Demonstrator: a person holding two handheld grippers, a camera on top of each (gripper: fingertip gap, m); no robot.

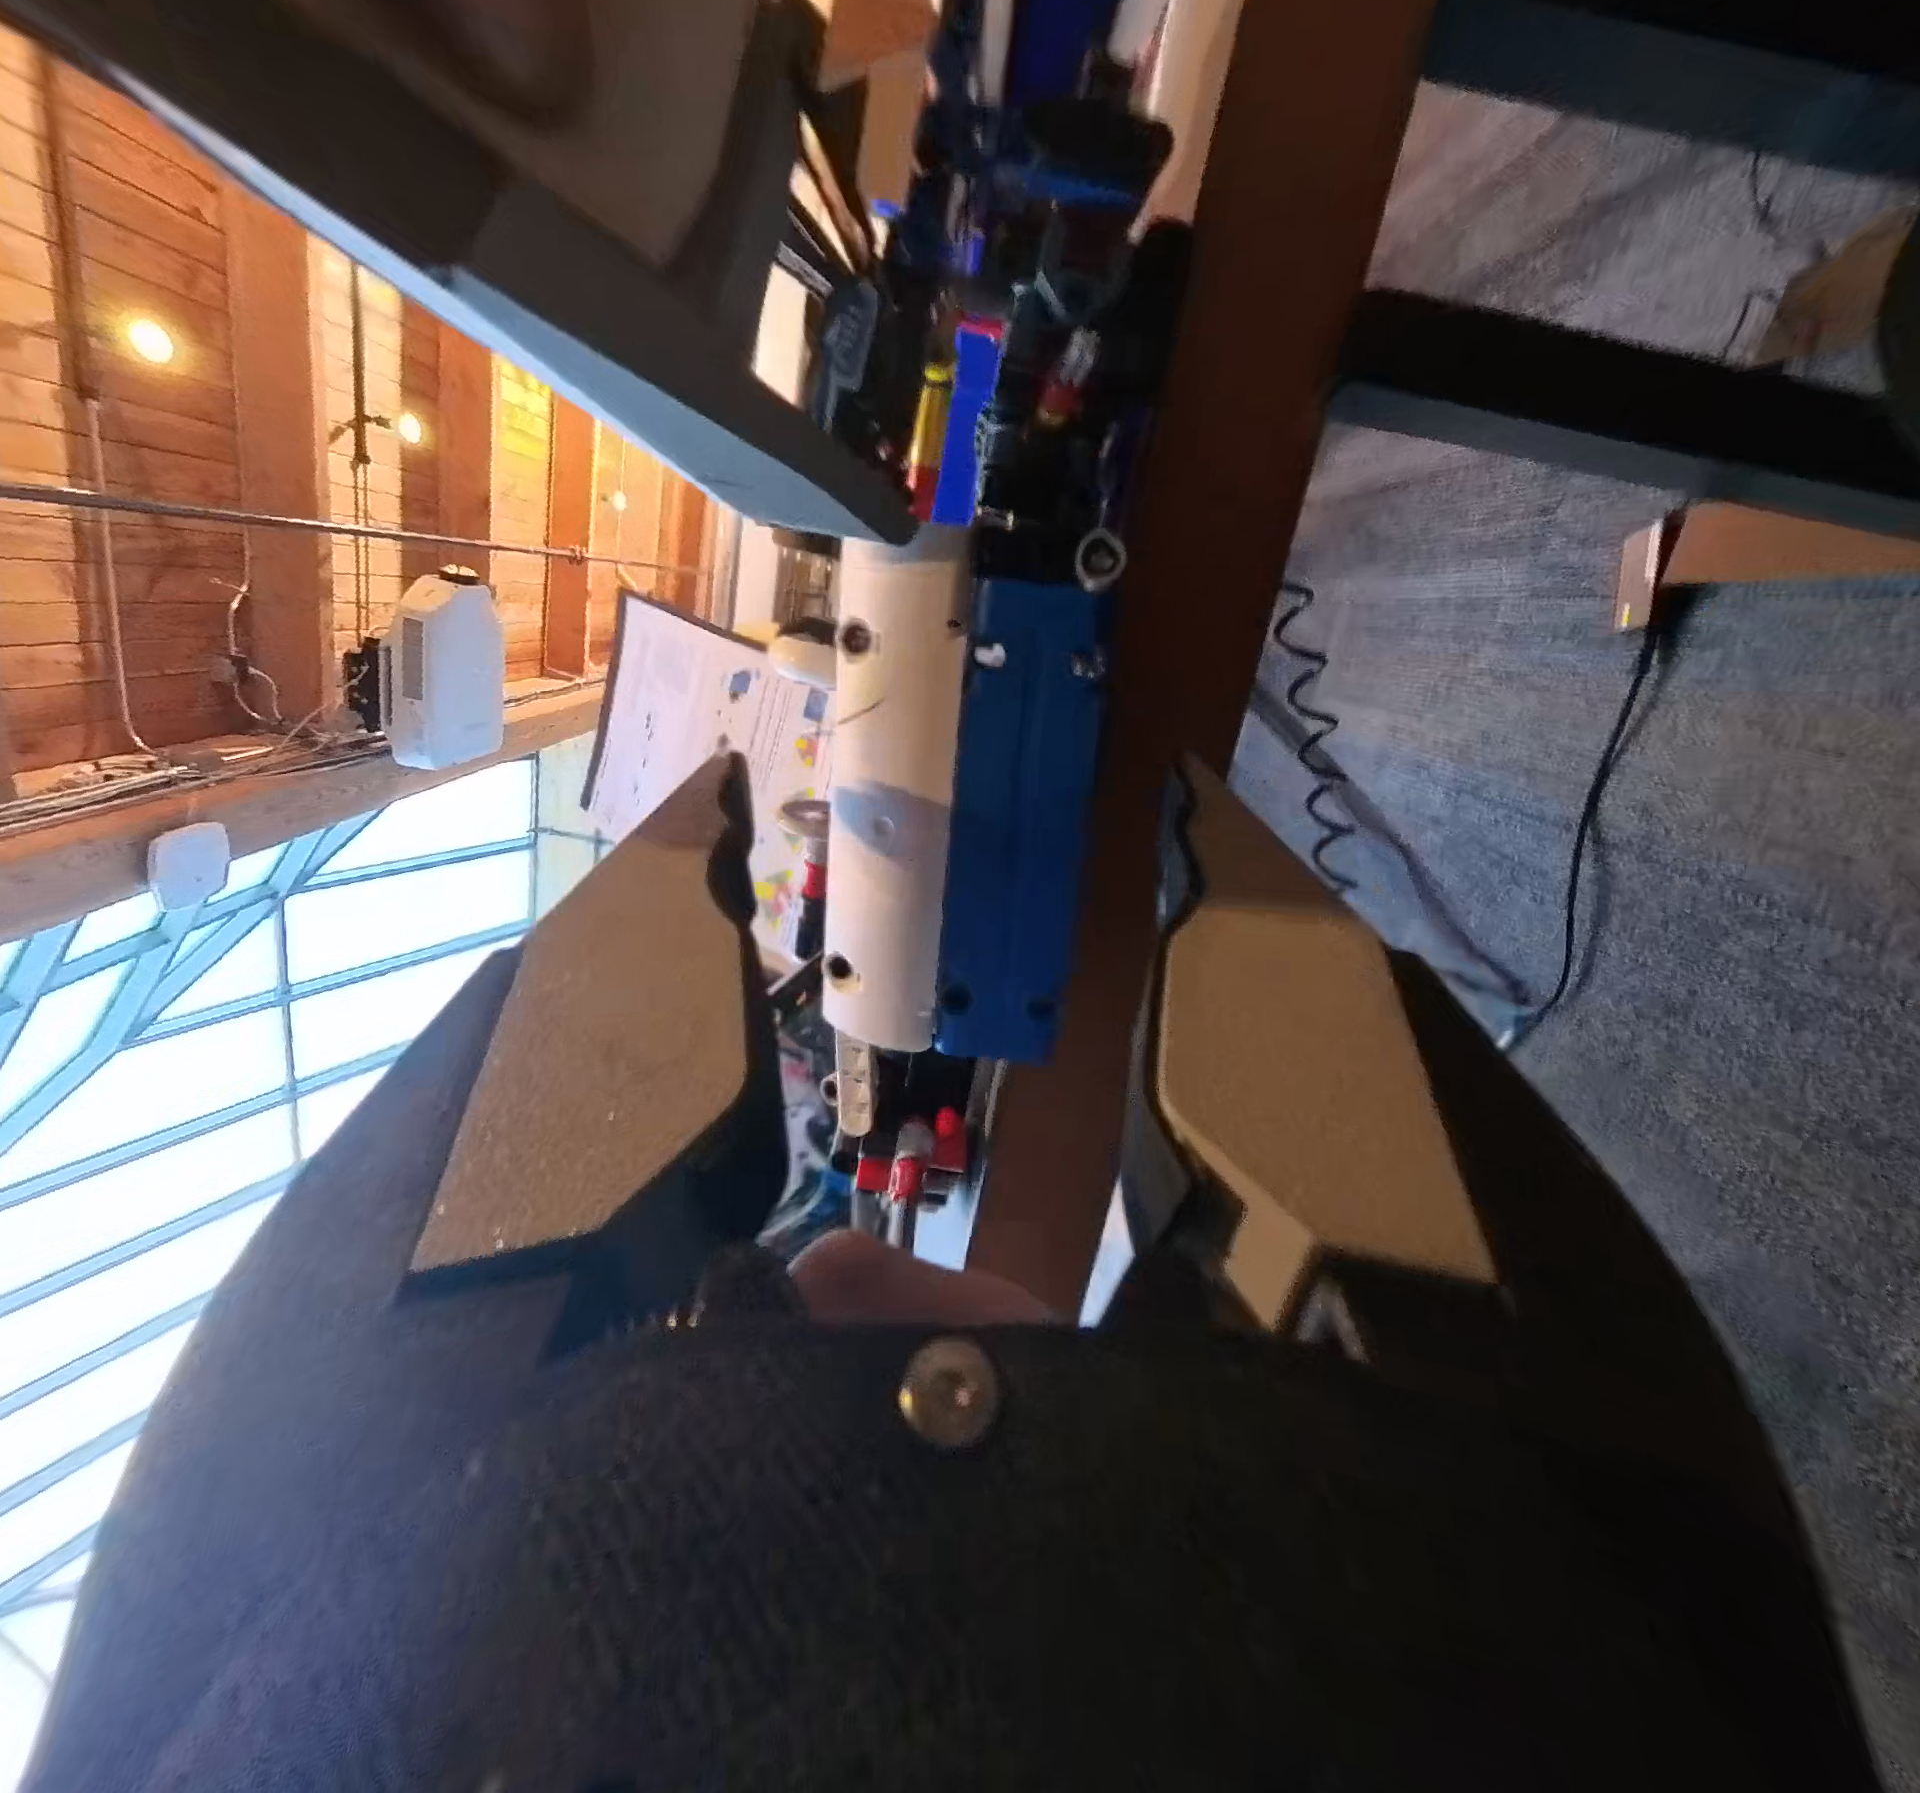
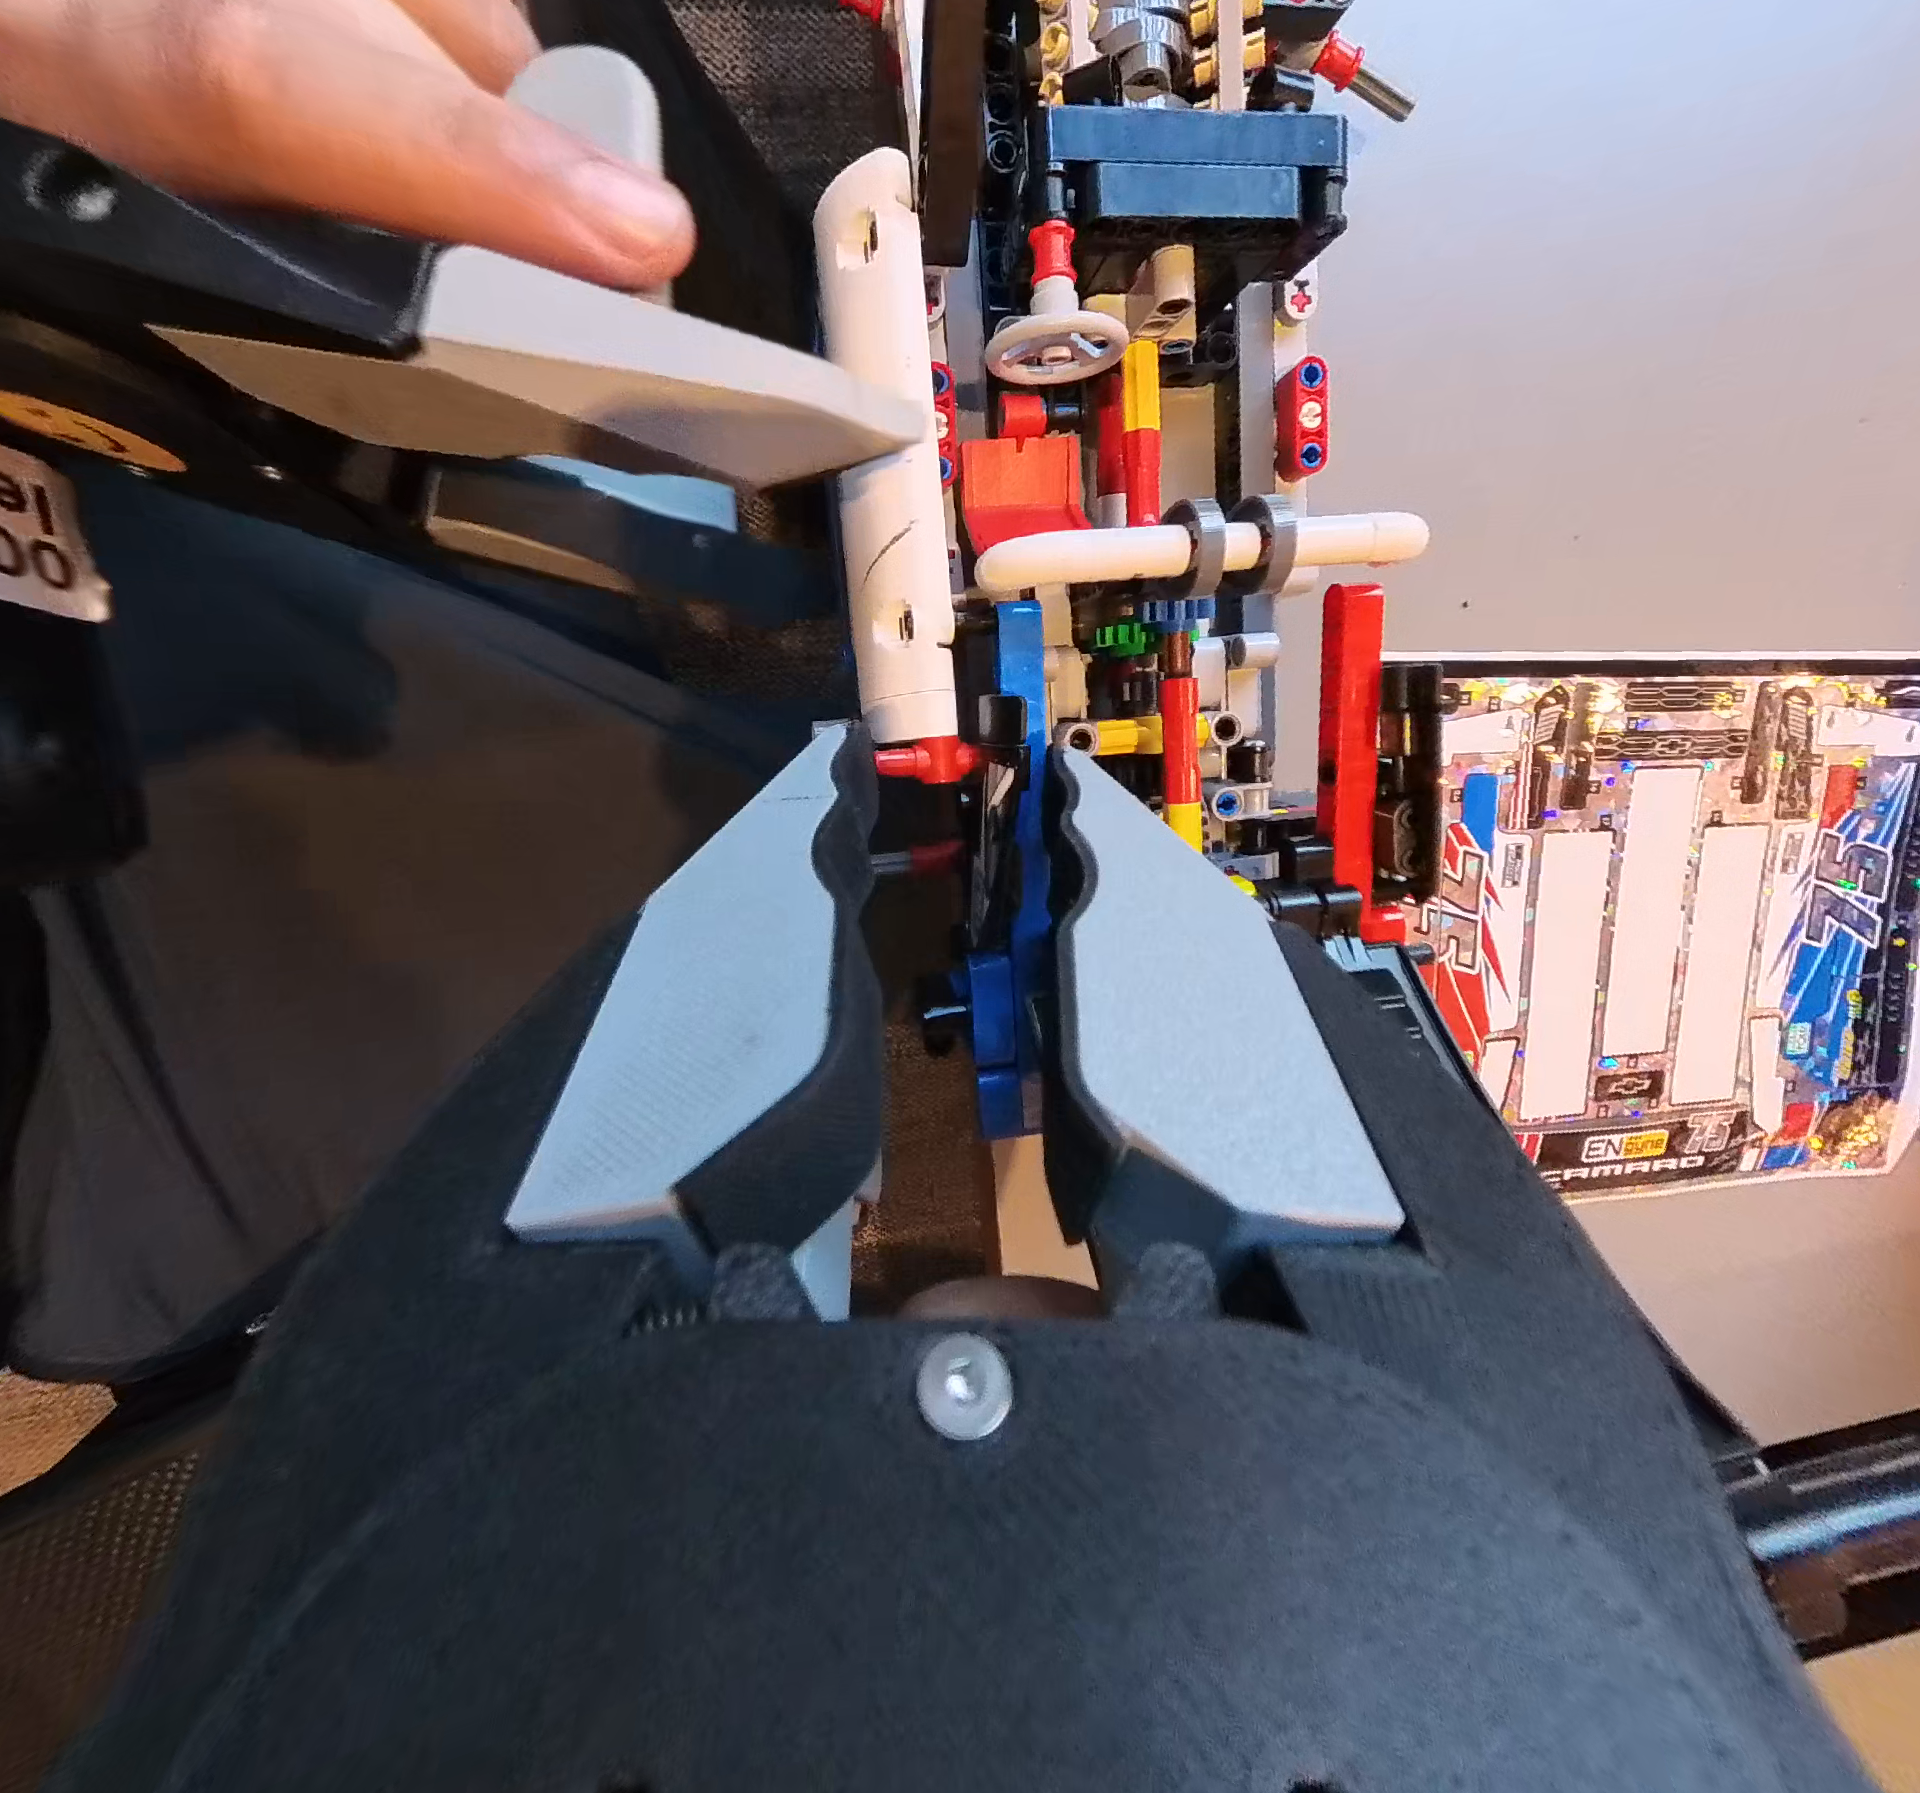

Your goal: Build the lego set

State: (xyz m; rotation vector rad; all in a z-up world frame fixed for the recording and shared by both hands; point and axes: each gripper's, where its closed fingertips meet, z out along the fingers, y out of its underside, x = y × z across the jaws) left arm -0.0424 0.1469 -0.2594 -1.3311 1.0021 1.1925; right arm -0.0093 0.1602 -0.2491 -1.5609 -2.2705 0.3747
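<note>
The lego car model point(image 2: 1153, 455), built from white, blue, red and black parts, stands on end over a pale table point(image 2: 1662, 289). My right gripper point(image 2: 961, 787) is shut on the blue and black parts point(image 2: 1013, 870) at the model's near end. My left gripper point(image 1: 956, 787) is open. Its jaws straddle the model's white side panel point(image 1: 894, 808) and blue panel point(image 1: 1023, 808) without clear contact. In the right wrist view one of its grey fingers point(image 2: 623, 372) lies across the white panel point(image 2: 894, 559), with a person's hand point(image 2: 312, 60) on top.
A shiny sticker sheet point(image 2: 1662, 912) lies on the table right of the model. An instruction booklet point(image 1: 696, 694) shows behind the model. The brown table edge point(image 1: 1226, 393) runs beside the model, with grey carpet point(image 1: 1662, 912) and cables below. My right gripper's dark finger point(image 1: 623, 341) reaches in from the upper left. The tips of one gripper are about 5 cm away from the tips of the other.
</note>
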